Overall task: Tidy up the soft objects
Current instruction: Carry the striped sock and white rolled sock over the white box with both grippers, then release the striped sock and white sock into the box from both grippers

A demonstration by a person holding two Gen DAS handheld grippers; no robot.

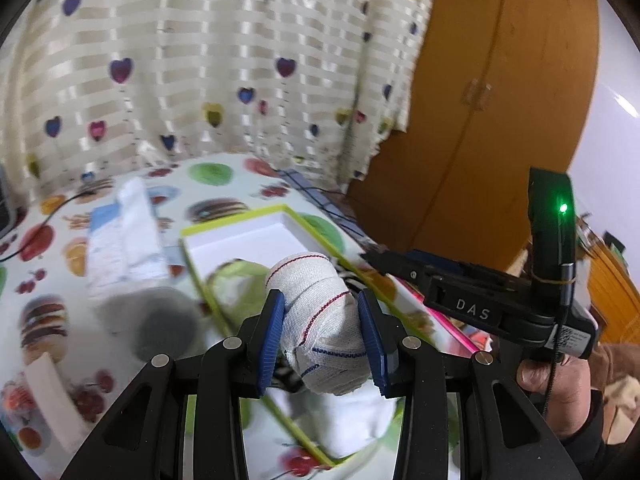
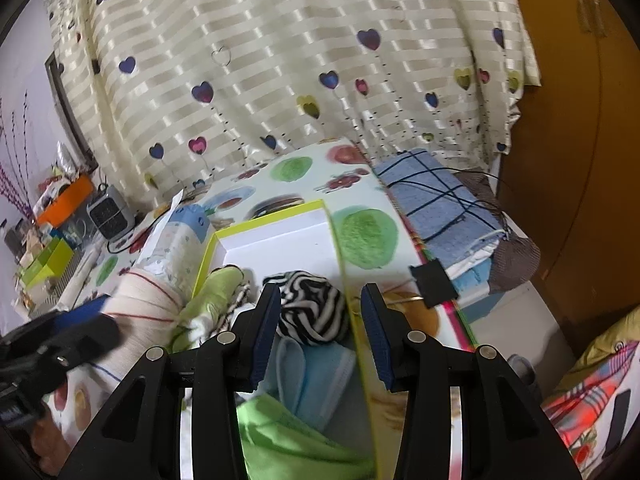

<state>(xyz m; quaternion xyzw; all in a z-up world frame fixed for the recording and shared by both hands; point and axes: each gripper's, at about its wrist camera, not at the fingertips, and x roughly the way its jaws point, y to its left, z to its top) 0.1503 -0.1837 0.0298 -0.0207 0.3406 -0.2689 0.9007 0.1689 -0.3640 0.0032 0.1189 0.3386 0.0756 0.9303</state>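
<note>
My left gripper (image 1: 324,340) is shut on a white rolled bandage-like cloth (image 1: 320,304) with red and blue stitching, held above the near part of a white box with a lime-green rim (image 1: 236,220). In the right wrist view the same roll (image 2: 148,300) shows at the left, just outside the box's left wall. My right gripper (image 2: 320,336) stands open over the box's right wall (image 2: 340,248). A black-and-white striped roll (image 2: 312,308) lies in the box just ahead of its fingers, untouched by the pads. Green cloth (image 2: 220,284) and a light blue cloth (image 2: 316,376) also lie inside.
The table has a fruit-print cover (image 2: 360,236). A blue checked towel (image 2: 436,200) lies at the right, with a black clip (image 2: 434,282) near it. A printed pack (image 2: 180,232) and a small heater (image 2: 110,216) stand at the left. Behind are the curtain (image 2: 320,40) and a brown wardrobe (image 1: 500,100).
</note>
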